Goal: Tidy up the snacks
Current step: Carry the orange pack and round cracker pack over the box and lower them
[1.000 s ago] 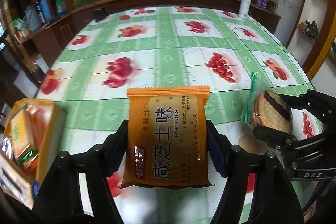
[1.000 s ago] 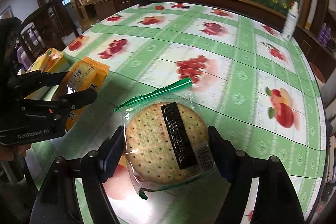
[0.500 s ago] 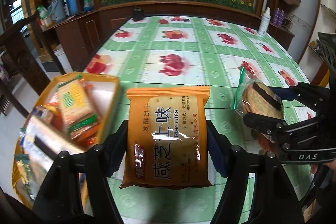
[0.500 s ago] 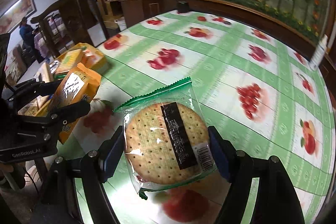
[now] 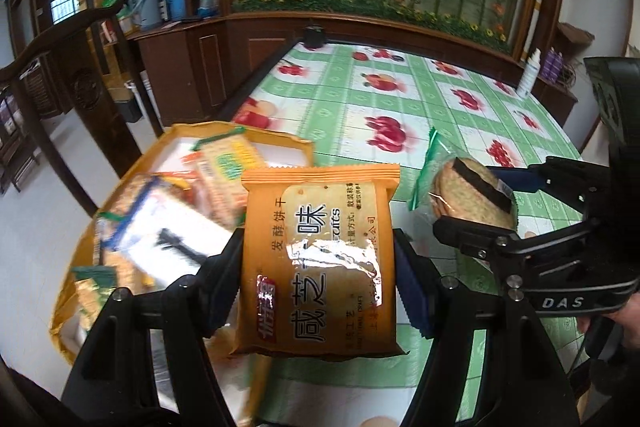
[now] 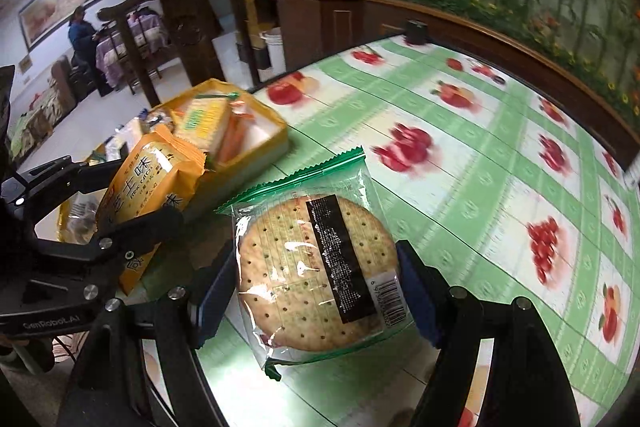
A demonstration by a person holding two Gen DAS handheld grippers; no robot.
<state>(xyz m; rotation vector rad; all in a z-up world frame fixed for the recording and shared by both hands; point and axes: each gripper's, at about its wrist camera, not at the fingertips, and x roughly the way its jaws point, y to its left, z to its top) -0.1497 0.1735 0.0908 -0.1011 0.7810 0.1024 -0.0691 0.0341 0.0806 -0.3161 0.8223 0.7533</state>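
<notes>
My left gripper point(image 5: 318, 267) is shut on an orange biscuit pack point(image 5: 320, 227) and holds it upright above the near edge of a yellow snack box point(image 5: 200, 127). The box lies at the table's left edge with several packets inside. Just to the right, my right gripper point(image 6: 316, 287) is shut on a clear pack of round crackers point(image 6: 312, 259) with a green top seal, above the fruit-print tablecloth point(image 6: 480, 167). In the right wrist view the left gripper point(image 6: 120, 195), the orange pack point(image 6: 148, 179) and the box point(image 6: 276, 135) sit at the left. The left wrist view shows the right gripper point(image 5: 472, 201) with the cracker pack point(image 5: 460, 187).
A black object point(image 5: 314, 37) and a white bottle point(image 5: 528, 75) stand at the table's far edge. Dark wooden posts and a cabinet point(image 5: 192, 67) rise left of the table, over white floor. A person point(image 6: 80, 31) sits far back. A hand point(image 5: 624, 323) grips the right tool.
Both grippers have travelled left across the table with their packs still gripped. The yellow box has come from the left margin to lie under and behind the orange pack.
</notes>
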